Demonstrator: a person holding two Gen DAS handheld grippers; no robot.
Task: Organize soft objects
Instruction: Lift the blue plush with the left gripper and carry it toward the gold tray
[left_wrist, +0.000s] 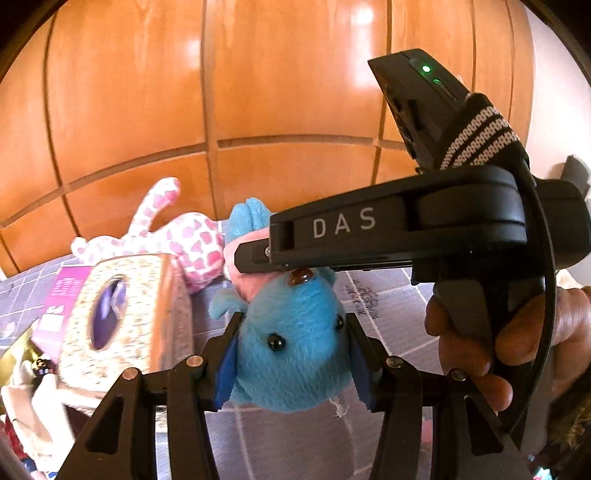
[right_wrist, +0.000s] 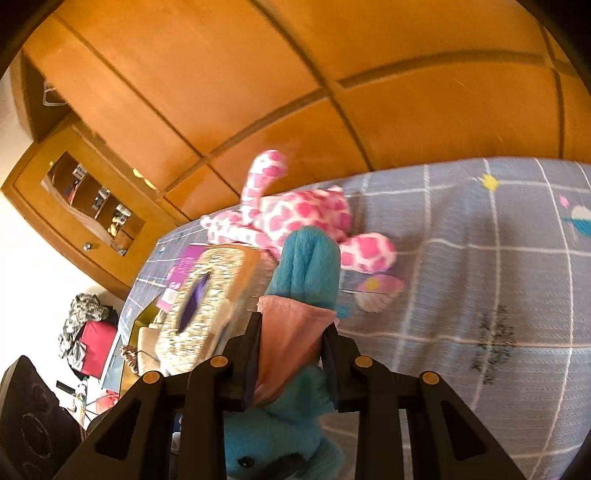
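A blue plush toy (left_wrist: 295, 347) with black bead eyes, a brown nose and a pink skirt hangs upside down above the bed. My left gripper (left_wrist: 291, 354) is shut on its head. My right gripper (right_wrist: 291, 354) is shut on its pink skirt (right_wrist: 291, 332), with the blue legs (right_wrist: 308, 266) sticking out beyond the fingers. The right gripper shows in the left wrist view (left_wrist: 369, 236) reaching in from the right over the toy. A pink-and-white spotted plush giraffe (left_wrist: 184, 236) lies on the bed behind; it also shows in the right wrist view (right_wrist: 295, 218).
A speckled beige tissue box (left_wrist: 125, 317) with an oval opening sits at the left on the grey checked bedspread (right_wrist: 480, 295). A purple box (left_wrist: 62, 295) lies behind it. Orange wooden wardrobe doors (left_wrist: 258, 92) rise behind the bed. Bags and clutter (right_wrist: 88, 339) lie left of the bed.
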